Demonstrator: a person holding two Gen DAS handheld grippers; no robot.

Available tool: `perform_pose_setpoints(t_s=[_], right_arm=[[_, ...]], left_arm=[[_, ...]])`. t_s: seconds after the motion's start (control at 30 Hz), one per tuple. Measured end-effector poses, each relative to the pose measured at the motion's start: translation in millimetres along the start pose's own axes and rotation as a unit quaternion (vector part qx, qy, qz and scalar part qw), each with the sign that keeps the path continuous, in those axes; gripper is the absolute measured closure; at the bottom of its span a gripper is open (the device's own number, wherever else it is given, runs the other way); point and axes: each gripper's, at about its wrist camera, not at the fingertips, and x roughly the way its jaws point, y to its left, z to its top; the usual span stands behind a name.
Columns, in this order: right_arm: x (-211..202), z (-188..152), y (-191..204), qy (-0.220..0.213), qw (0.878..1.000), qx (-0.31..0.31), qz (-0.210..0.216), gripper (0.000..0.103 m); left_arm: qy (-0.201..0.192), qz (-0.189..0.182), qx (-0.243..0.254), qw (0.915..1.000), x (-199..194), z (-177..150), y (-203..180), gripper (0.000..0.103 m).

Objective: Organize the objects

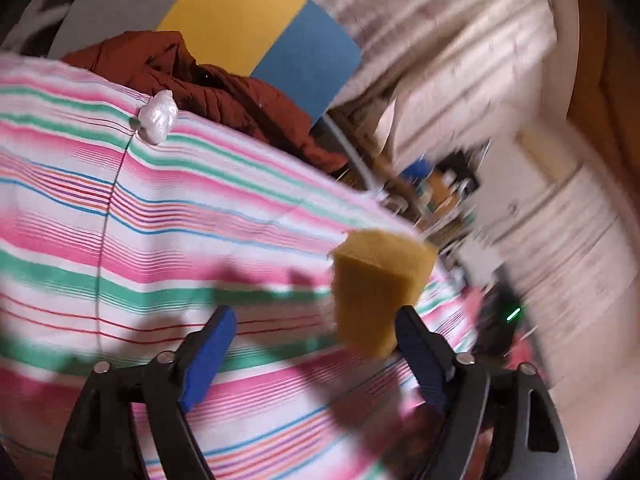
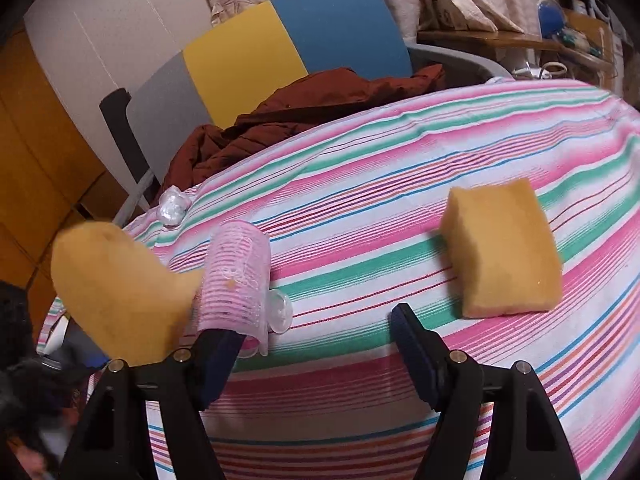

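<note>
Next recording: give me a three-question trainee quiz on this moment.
1. True or false: the right tool clamps the pink hair roller between both fingers.
2. How many yellow sponges show in the right wrist view?
3. The crumpled plastic wad lies: A) at the striped cloth edge near the red-brown jacket; B) atop a sponge; C) inside the tool.
Key: 1 false; 2 two; 3 A.

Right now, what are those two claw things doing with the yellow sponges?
A person is tidying things on a striped cloth with a claw in each hand. The left claw stands open, and a yellow sponge sits against one of its fingers, not squeezed. The right claw is open too, above the cloth, between a pink hair roller and another sponge lying flat.
</note>
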Motion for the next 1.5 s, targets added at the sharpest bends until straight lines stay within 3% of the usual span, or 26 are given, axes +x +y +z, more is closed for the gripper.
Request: perform_pose_setpoints(t_s=[0.07, 0.23, 0.33, 0.4, 0.5, 0.6, 0.67, 0.8, 0.87, 0.97, 1.07, 1.17, 1.27, 1.3, 1.37, 1.43, 1.5], right_arm=[[-0.8, -0.8, 7.2, -0.004, 1.000, -0.016, -0.010, 0.028], [-4.7, -3.1, 16.2, -0.015, 0.998, -0.040, -0.045, 0.028], [-3.5, -3.1, 12.6, -0.012, 0.999, -0.032, -0.040, 0.028], [-2.9, -3.6, 12.9, -0.012, 0.999, -0.033, -0.041, 0.028], [0.3, -4.5, 14.1, -0.005, 0.998, -0.036, -0.051, 0.028], [1.5, -4.4, 13.4, -0.005, 0.999, -0.034, -0.034, 0.043], [1.5, -4.5, 16.7, -0.006, 0.999, -0.040, -0.034, 0.069], [-1.4, -3.5, 25.9, -0.016, 0.998, -0.051, -0.032, 0.086], [-7.6, -4.5, 34.2, -0.032, 0.997, -0.070, -0.028, 0.100], [-14.6, -5.9, 42.7, -0.050, 0.993, -0.086, -0.057, 0.103], [-15.9, -4.8, 27.8, -0.049, 0.995, -0.045, -0.080, 0.103], [-13.9, -4.6, 7.2, -0.031, 0.998, 0.006, -0.060, 0.103], [-25.3, -6.7, 2.7, -0.035, 0.998, 0.036, 0.049, 0.094], [-29.0, -6.9, 8.0, -0.035, 0.997, 0.028, 0.067, 0.084], [-36.1, -5.7, 26.5, -0.035, 0.995, -0.002, 0.094, 0.014], [-38.4, -4.1, 43.0, -0.032, 0.992, -0.022, 0.121, 0.011], [-30.7, -1.2, 60.6, -0.010, 0.994, -0.043, 0.097, 0.011]], left_arm=[[0.012, -0.017, -0.014, 0.9997, 10.9, 5.4, -6.7, 0.016], [0.048, 0.017, -0.016, 0.9986, 44.9, 17.2, -21.3, 0.014], [0.066, 0.032, -0.036, 0.9967, 62.5, 19.5, -13.7, 0.017], [0.105, 0.055, -0.049, 0.9917, 80.3, 14.8, -6.5, 0.040], [0.097, 0.040, -0.054, 0.9931, 82.3, 8.5, -2.0, 0.053], [0.088, 0.029, -0.039, 0.9949, 79.5, 4.3, 1.9, 0.054], [0.086, 0.020, -0.033, 0.9955, 75.7, 0.6, 5.2, 0.055], [0.093, 0.020, -0.018, 0.9953, 74.1, -0.5, 3.3, 0.056], [0.097, 0.018, -0.017, 0.9950, 71.5, -0.7, 3.1, 0.056], [0.099, 0.017, -0.012, 0.9949, 63.3, -4.1, 2.7, 0.057], [0.097, 0.018, -0.004, 0.9951, 47.2, -9.5, 6.7, 0.057], [0.095, 0.015, -0.001, 0.9953, 35.9, -15.4, 10.6, 0.057], [0.090, 0.016, 0.013, 0.9957, 31.3, -20.3, 9.6, 0.057], [0.087, 0.017, 0.017, 0.9959, 29.6, -22.2, 9.6, 0.057], [0.080, 0.017, 0.023, 0.9964, 28.3, -25.3, 9.7, 0.057], [0.073, 0.016, 0.029, 0.9968, 26.1, -28.4, 9.8, 0.057], [0.068, 0.018, 0.043, 0.9966, 25.0, -31.4, 7.9, 0.057]])
